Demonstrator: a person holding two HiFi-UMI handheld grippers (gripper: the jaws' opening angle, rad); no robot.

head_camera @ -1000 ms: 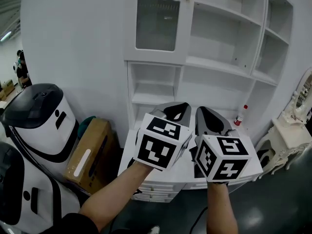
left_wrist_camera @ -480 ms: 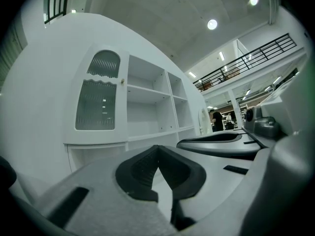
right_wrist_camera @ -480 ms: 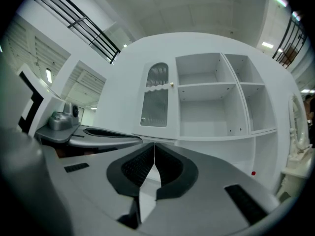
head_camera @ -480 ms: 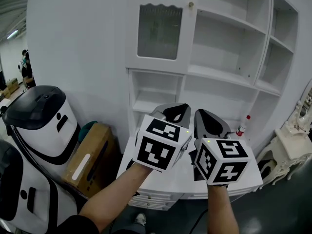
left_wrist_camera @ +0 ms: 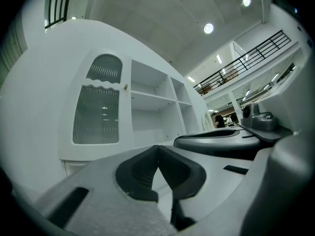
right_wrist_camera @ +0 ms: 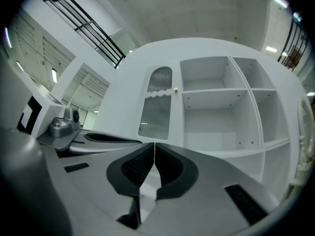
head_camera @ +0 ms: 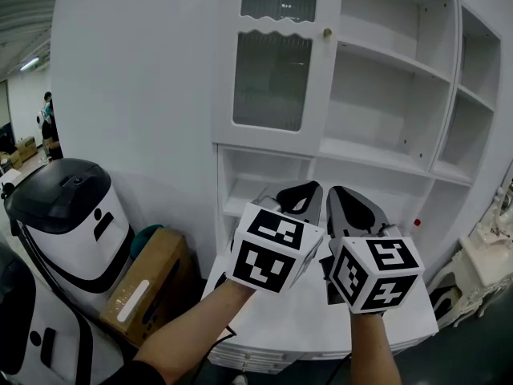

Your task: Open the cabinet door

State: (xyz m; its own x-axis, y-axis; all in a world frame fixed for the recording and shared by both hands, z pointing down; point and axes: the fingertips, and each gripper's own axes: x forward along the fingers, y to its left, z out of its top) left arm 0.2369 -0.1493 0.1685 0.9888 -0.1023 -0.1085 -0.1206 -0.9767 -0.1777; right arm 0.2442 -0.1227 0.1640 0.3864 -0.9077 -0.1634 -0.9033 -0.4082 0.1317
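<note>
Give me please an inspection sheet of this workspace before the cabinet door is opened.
Surface: white cabinet ledge, below both grippers.
Job's things: white cabinet door with ribbed glass, closed; small round knob untouched.
Clutter: brown cardboard box; white-and-black machine.
Grippers: left gripper and right gripper, fingers together, empty, short of the door.
Cables: black cable-like line along the machine.
Surroundings: open white shelves; person far left.
</note>
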